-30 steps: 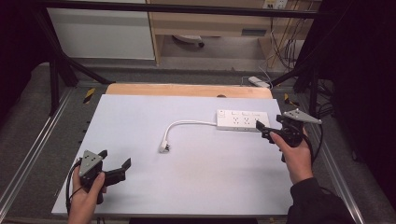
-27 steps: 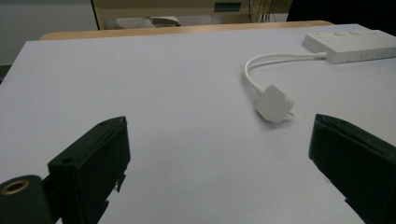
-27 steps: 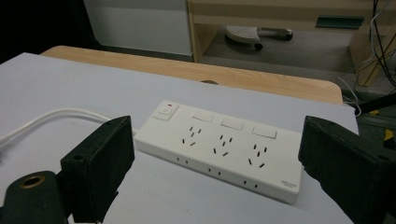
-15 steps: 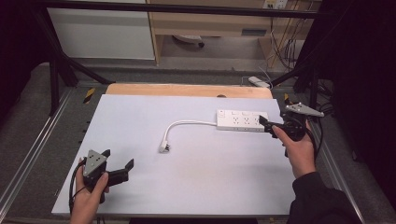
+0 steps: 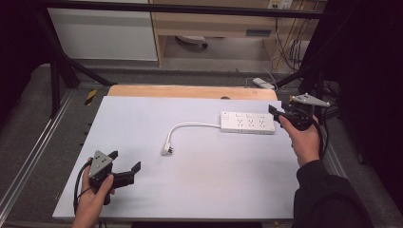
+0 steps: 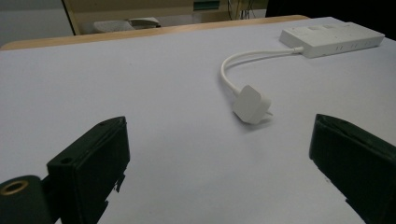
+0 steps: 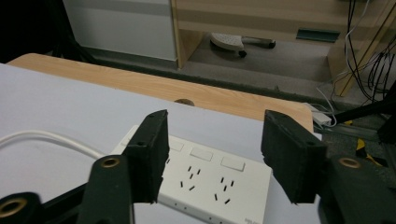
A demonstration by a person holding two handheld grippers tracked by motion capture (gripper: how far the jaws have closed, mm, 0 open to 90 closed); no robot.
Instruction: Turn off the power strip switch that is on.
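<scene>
The right hand-held gripper (image 5: 277, 113) has drifted right and lifted off the end of the power strip (image 5: 247, 122), its jaws just narrowing, half apart and empty. The strip lies on the bench (image 5: 142, 118); its plug (image 6: 251, 103) waits. The left hand-held gripper (image 5: 124, 166) gapes; it likely reaches for the plug next.

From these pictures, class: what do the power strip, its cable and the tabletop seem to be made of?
Power strip: apparently hard white plastic, smooth moulded casing with a slight sheen.
Cable: probably rubbery white sheathing; it bends in a soft curve.
Tabletop: matte pale sheet, perhaps laminate, over a wood-grain board at the far edge.
</scene>
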